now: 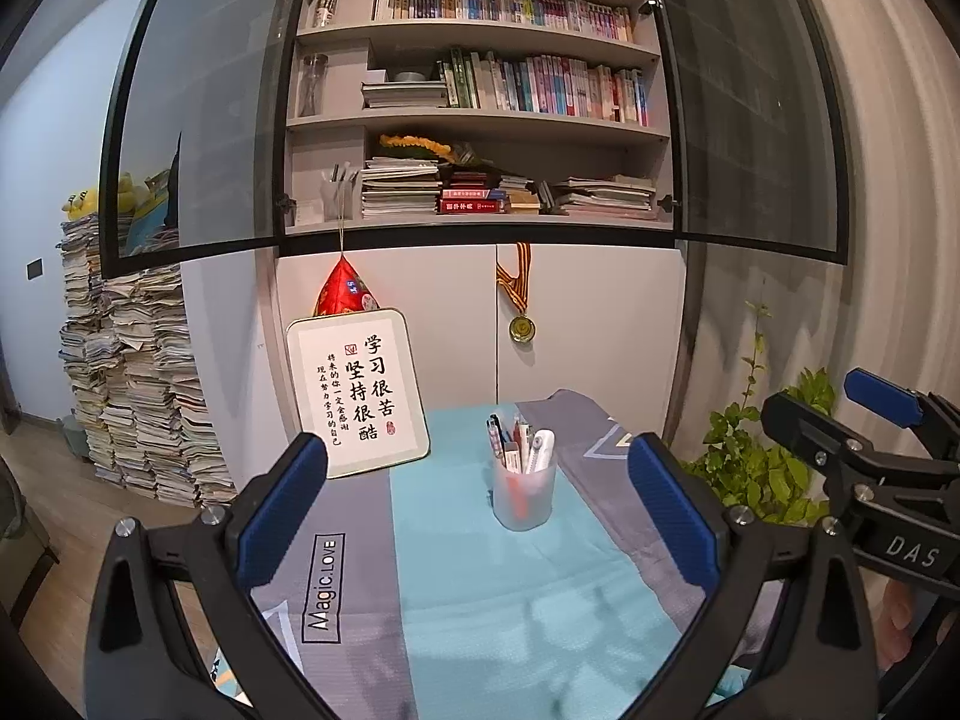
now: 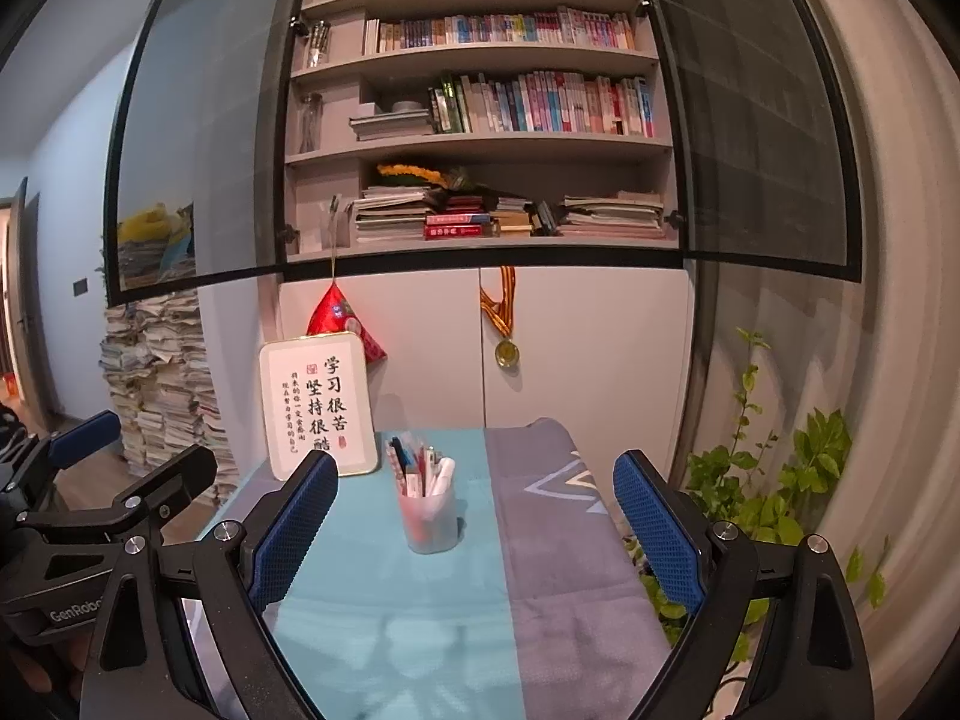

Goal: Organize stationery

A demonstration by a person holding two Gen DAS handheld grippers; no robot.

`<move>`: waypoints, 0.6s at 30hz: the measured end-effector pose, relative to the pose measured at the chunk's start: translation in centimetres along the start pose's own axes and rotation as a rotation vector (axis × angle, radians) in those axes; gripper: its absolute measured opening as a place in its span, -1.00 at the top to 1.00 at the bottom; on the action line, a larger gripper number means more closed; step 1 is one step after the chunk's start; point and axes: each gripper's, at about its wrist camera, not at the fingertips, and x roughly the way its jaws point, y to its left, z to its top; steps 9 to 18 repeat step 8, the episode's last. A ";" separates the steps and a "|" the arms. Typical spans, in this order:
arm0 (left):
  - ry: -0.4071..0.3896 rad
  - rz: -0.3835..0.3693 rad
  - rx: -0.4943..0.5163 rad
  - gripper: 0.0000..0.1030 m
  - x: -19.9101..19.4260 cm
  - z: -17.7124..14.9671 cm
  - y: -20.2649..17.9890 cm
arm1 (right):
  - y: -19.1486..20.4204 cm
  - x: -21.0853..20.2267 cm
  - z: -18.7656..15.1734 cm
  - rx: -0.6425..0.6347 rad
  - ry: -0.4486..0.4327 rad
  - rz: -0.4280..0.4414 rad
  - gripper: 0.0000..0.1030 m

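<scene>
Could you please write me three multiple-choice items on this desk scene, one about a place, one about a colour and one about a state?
1. Where does the pen cup stand?
A. on the teal stripe of the cloth
B. on a bookshelf
C. on the floor

2. What colour are the pads on the left tongs?
A. red
B. blue
C. yellow

3. How are the right tongs?
A. shut on a pen
B. shut on the cup
C. open, holding nothing

Answers:
1 A, the cup rests on the teal band of the cloth, in front of the calligraphy sign.
2 B, both pads are blue.
3 C, the fingers stand wide apart with only cloth between them.
</scene>
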 end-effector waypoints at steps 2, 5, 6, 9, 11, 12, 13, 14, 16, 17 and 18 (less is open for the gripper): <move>-0.002 -0.001 -0.001 -0.95 -0.1 0.0 0.0 | 0.0 0.0 0.0 0.002 -0.001 -0.001 -0.82; -0.002 -0.002 0.001 -0.95 -0.2 0.0 -0.1 | 0.0 0.0 0.0 0.003 -0.001 -0.002 -0.82; -0.003 -0.002 0.001 -0.95 -0.4 0.0 -0.2 | 0.0 -0.1 0.0 0.003 -0.001 -0.002 -0.82; -0.004 -0.004 0.003 -0.95 -0.5 0.0 -0.3 | -0.1 -0.2 0.0 0.006 -0.003 -0.003 -0.82; -0.004 -0.004 0.003 -0.95 -0.5 0.0 -0.3 | -0.1 -0.2 0.0 0.006 -0.003 -0.003 -0.82; -0.004 -0.004 0.003 -0.95 -0.5 0.0 -0.3 | -0.1 -0.2 0.0 0.006 -0.003 -0.003 -0.82; -0.004 -0.004 0.003 -0.95 -0.5 0.0 -0.3 | -0.1 -0.2 0.0 0.006 -0.003 -0.003 -0.82; -0.004 -0.004 0.003 -0.95 -0.5 0.0 -0.3 | -0.1 -0.2 0.0 0.006 -0.003 -0.003 -0.82; -0.004 -0.004 0.003 -0.95 -0.5 0.0 -0.3 | -0.1 -0.2 0.0 0.006 -0.003 -0.003 -0.82; -0.004 -0.004 0.003 -0.95 -0.5 0.0 -0.3 | -0.1 -0.2 0.0 0.006 -0.003 -0.003 -0.82; -0.004 -0.004 0.003 -0.95 -0.5 0.0 -0.3 | -0.1 -0.2 0.0 0.006 -0.003 -0.003 -0.82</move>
